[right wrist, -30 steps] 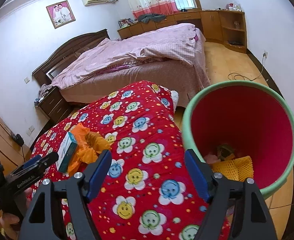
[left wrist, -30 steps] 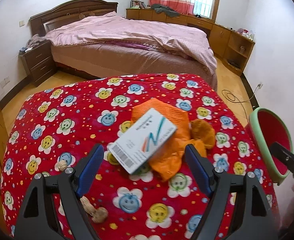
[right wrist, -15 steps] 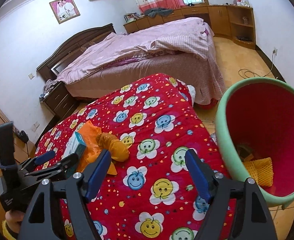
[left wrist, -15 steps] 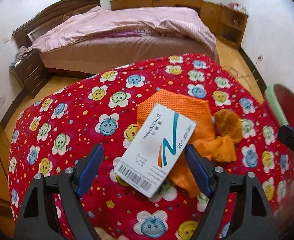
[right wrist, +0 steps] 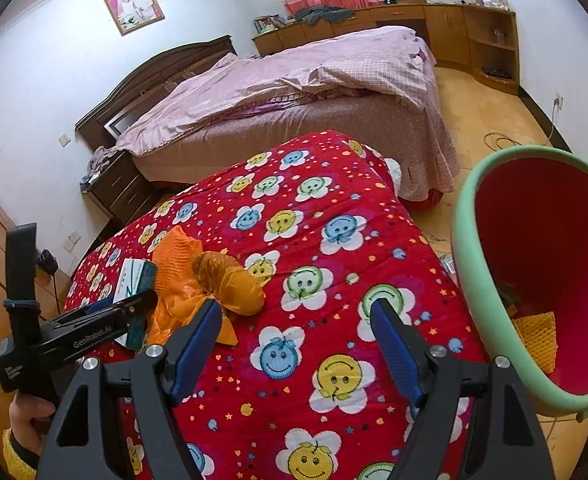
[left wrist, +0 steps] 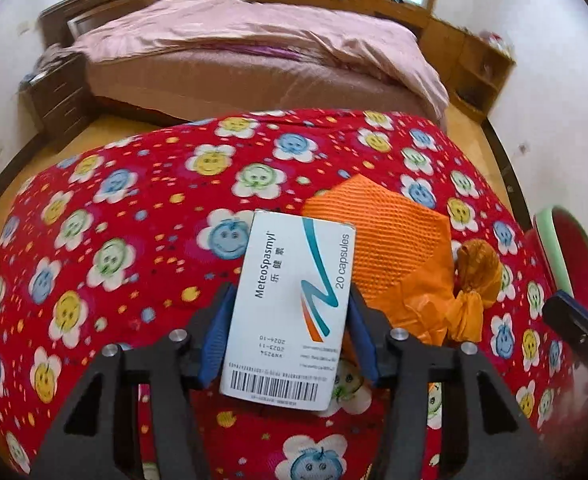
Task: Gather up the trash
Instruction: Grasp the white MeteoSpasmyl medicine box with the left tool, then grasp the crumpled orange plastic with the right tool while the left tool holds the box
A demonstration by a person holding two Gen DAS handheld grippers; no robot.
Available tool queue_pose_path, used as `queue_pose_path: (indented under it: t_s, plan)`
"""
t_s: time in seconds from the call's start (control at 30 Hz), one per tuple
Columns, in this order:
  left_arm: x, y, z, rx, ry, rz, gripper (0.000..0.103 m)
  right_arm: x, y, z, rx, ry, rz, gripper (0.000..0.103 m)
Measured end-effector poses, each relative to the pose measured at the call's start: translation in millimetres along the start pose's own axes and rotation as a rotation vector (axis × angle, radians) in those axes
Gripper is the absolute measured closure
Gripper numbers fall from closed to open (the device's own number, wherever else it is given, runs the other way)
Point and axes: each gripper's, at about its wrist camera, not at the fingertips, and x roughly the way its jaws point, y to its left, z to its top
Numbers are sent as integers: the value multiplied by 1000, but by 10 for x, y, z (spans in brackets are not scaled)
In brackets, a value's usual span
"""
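A white medicine box (left wrist: pixel 290 256) lies on the red flowered blanket (left wrist: pixel 134 240), partly over an orange mesh bag (left wrist: pixel 397 252) with a crumpled orange wad (left wrist: pixel 473 276) beside it. My left gripper (left wrist: pixel 290 296) is closing, and its blue pads touch the box's two long sides. From the right wrist view the box (right wrist: pixel 134 276) sits in the left gripper (right wrist: pixel 134 312), held by a hand. My right gripper (right wrist: pixel 297 316) hangs open over the blanket, empty, just right of the orange wad (right wrist: pixel 230 284). A red bin with a green rim (right wrist: pixel 489 280) stands to the right, with yellow mesh (right wrist: pixel 533 332) inside.
Behind the blanket stands a bed with a pink cover (right wrist: pixel 294 92), a dark nightstand (right wrist: pixel 122 188) at its left. Wooden cabinets (right wrist: pixel 473 36) line the far wall. A cable (right wrist: pixel 505 140) lies on the wooden floor beyond the bin.
My left gripper moved forward and down over the medicine box, and its jaws narrowed from wide apart to touching the box's sides. My right gripper drifted left toward the orange wad, still open.
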Motion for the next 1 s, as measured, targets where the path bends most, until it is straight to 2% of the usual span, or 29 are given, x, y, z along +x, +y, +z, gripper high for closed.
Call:
queue_pose_path:
  t_s: [0.1, 0.27, 0.43, 0.53, 0.67, 0.8, 1.0]
  plan:
    - [-91, 44, -76, -45, -39, 37, 48, 48, 63, 25, -25, 2, 8, 24]
    - [-155, 145, -155, -132, -41, 39, 48, 180, 175, 81, -53, 13, 21, 24]
    - [-153, 178, -215, -159, -62, 75, 48, 355, 321, 83, -86, 28, 36, 24]
    - [-137, 189, -245, -159, -60, 80, 48, 460, 409, 61, -113, 23, 15, 25]
    - [-140, 191, -252, -161, -64, 67, 48, 580, 475, 32, -131, 38, 10, 40]
    - [-132, 186, -257, -166, -67, 59, 48, 603, 472, -5, -123, 33, 11, 43]
    - [-176, 174, -285, -156, -86, 44, 48, 599, 389, 4, -82, 29, -1, 60]
